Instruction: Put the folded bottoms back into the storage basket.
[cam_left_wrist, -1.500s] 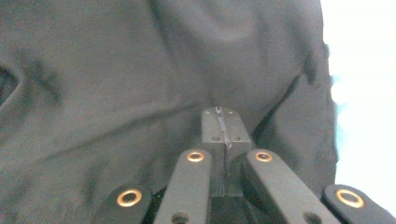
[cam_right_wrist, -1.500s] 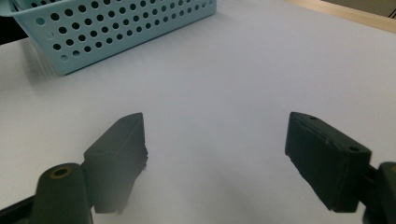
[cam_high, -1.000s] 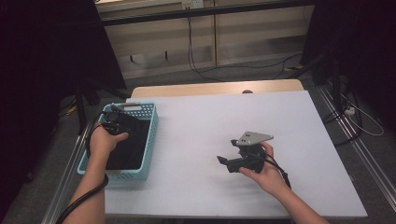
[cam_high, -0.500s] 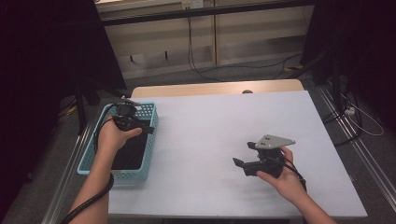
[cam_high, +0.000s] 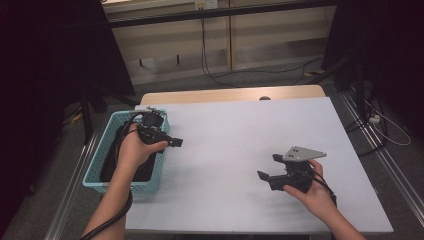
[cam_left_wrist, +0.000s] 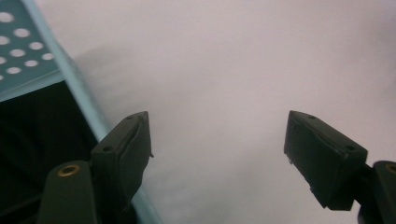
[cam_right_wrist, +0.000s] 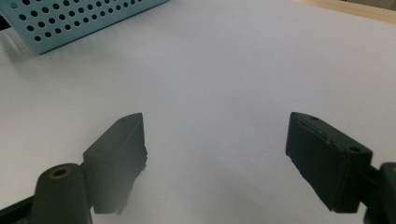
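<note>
Light-blue perforated plastic basket (cam_high: 95, 165) sits at the left edge of the white table (cam_high: 240, 130), something dark inside it, too dim to identify. Left gripper (cam_high: 176, 142) is held over the basket's right rim, tips pointing out over the table. Its jaws have just been opening and stand wide apart; nothing between them. In the left gripper view the gripper (cam_left_wrist: 217, 154) has only bare white tabletop in the gap, with the basket's rim (cam_left_wrist: 77, 84) running beside the left-hand jaw and the dark interior below it. Person's left hand (cam_high: 132, 150) wraps the gripper body, and a black cable (cam_high: 117, 145) loops from it down into the basket.

Right gripper (cam_high: 267, 167) is at the right front of the table, well apart from the basket, pointing left, with a grey three-cornered plate (cam_high: 304, 152) on top. Jaws wide apart, empty. In the right gripper view the gripper (cam_right_wrist: 215, 149) faces open tabletop, with the basket's holed side wall (cam_right_wrist: 70, 18) far off at top left. Right hand (cam_high: 312, 192) grips it from behind.
</note>
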